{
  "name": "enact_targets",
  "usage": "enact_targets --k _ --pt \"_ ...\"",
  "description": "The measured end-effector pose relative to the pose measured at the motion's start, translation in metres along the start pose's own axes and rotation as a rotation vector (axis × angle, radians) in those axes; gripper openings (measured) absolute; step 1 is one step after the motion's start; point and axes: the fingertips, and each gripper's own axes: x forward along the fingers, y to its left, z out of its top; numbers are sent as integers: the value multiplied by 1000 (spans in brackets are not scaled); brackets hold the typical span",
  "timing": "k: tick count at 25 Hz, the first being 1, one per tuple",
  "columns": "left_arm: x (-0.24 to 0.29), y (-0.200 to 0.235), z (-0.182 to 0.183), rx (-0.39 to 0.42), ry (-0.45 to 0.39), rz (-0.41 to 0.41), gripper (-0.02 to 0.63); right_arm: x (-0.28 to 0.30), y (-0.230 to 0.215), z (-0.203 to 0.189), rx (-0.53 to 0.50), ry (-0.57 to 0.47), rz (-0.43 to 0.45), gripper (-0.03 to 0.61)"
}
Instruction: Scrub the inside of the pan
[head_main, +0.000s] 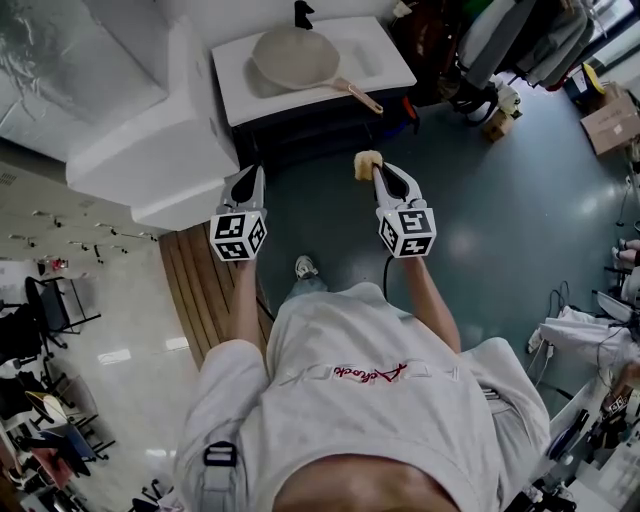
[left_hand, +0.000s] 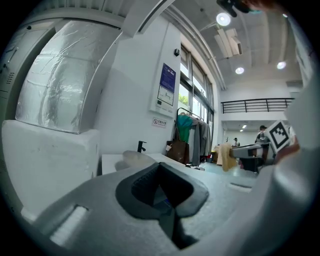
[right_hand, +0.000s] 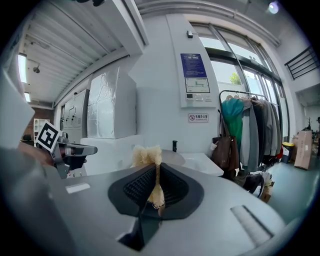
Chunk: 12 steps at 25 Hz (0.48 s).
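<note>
A beige pan (head_main: 297, 57) with a pinkish handle lies on the white sink counter (head_main: 381, 55) ahead of me; its rim also shows in the left gripper view as the pan (left_hand: 138, 158). My right gripper (head_main: 378, 171) is shut on a yellow mesh scrubber (head_main: 367, 164), held in the air well short of the counter; the scrubber (right_hand: 147, 156) sticks out past the closed jaws. My left gripper (head_main: 252, 180) is shut with nothing in it, level with the right one.
A black tap (head_main: 302, 13) stands behind the pan. A large white machine (head_main: 150, 120) flanks the counter on the left. Wooden slats (head_main: 200, 290) lie on the floor below it. Bags and clutter (head_main: 520, 50) sit at the upper right.
</note>
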Motion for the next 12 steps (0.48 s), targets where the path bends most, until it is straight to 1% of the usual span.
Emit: enact_targets --k 12 --pt "33 57 18 -10 -23 -8 -2 67 14 22 -7 -14 -11 32"
